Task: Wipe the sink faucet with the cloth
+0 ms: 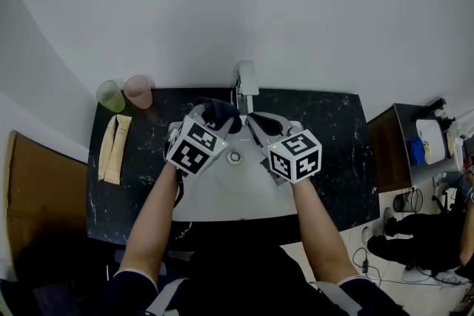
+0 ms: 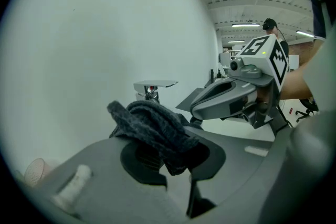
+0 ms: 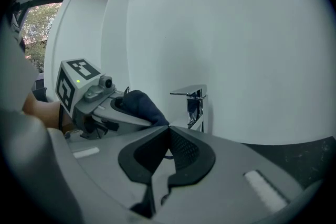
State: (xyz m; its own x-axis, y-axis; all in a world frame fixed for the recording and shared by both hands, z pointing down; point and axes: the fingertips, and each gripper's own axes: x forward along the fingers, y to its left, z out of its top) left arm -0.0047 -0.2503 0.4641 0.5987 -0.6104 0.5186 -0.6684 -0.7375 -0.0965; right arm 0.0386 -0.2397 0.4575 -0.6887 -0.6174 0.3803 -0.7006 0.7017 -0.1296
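1. Wall (image 1: pixel 237 4): plain white and smooth, rising behind the worktop's back edge.
2. Worktop (image 1: pixel 337 129): black stone flecked with white, rectangular.
3. Sink (image 1: pixel 244 196): white, glossy, rounded basin set in the worktop's middle and reaching its front edge, with a small round drain.
4. Left gripper (image 2: pixel 173 160): grey moulded body with black ribbed pads and a cube of square markers. Its jaws pinch the cloth, which fills the gap between them.
5. Right gripper (image 3: pixel 168 134): same build. Its pads are pressed together with nothing between them, held over the sink's back right part, just beside the faucet.
6. Faucet (image 3: pixel 195 105): polished chrome, squared upright body with a flat rectangular lever on top, at the middle of the worktop's back edge.
7. Beige packet (image 1: pixel 115 148): long and flat, lying near the worktop's left edge.
8. Cloth (image 2: pixel 152 123): dark grey, coarse knit, bunched in folds. It bulges above the left pads, over the sink's back edge just left of the faucet, and partly screens the faucet in the left gripper view. Contact with the faucet cannot be told.
9. Green cup (image 1: pixel 110 95) and pink cup (image 1: pixel 138 91): translucent, round, side by side at the worktop's back left corner.
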